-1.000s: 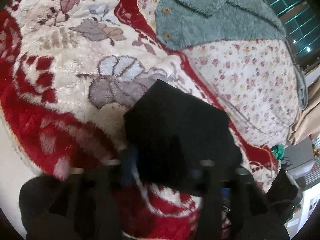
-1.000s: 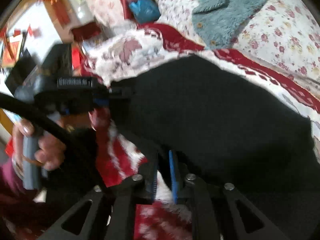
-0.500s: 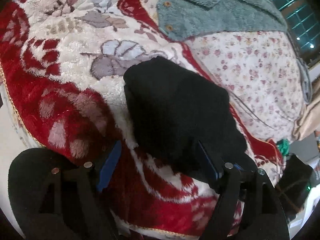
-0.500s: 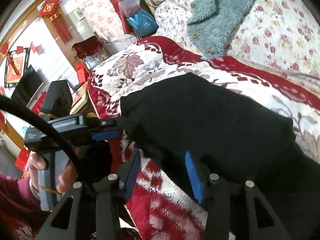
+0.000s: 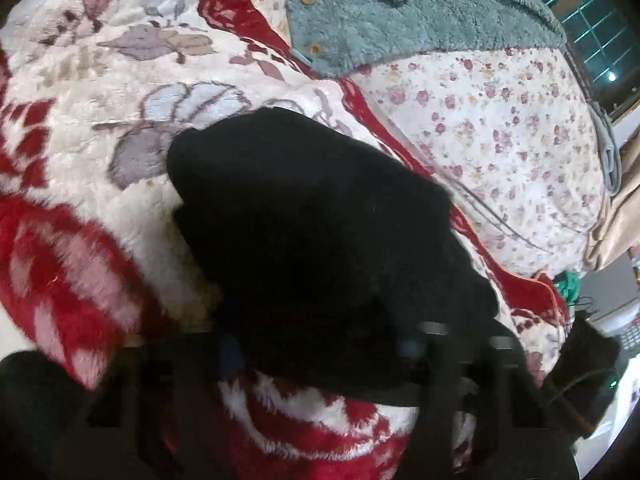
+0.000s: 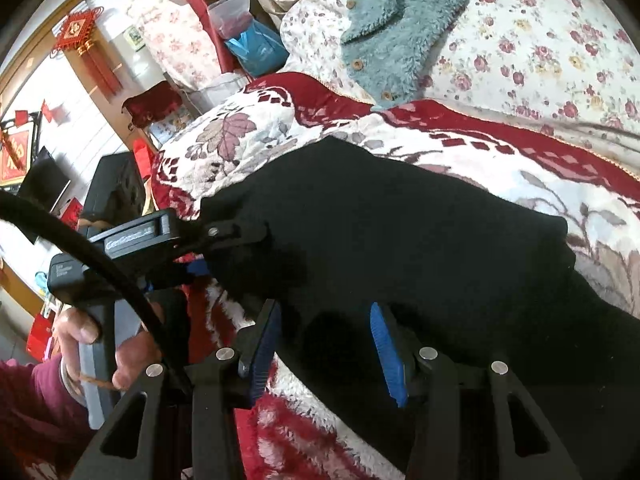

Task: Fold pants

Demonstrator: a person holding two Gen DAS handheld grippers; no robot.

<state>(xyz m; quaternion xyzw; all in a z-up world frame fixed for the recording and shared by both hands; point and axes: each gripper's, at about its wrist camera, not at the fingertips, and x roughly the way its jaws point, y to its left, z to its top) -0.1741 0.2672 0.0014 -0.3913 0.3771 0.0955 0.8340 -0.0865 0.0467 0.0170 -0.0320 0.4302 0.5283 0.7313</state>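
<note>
Lying mid-frame in both views: black pants (image 5: 320,240), already bundled into a thick soft block on red-and-white plush blanket (image 5: 80,92). Closing on the near hem at lower centre of left view: left gripper (image 5: 320,350), blurred, cloth between the jaws, pad contact not clear. Standing apart at bottom of right view: right gripper (image 6: 324,344), blue ribbed pads (image 6: 388,352) straddling the near edge, not squeezing. Looking limp, light, fuzzy, likely sagging if lifted; best taken at the doubled edge, through all layers. Sitting upper right: teal fleece garment (image 5: 420,12) with wooden buttons on floral quilt (image 5: 520,128).
</note>
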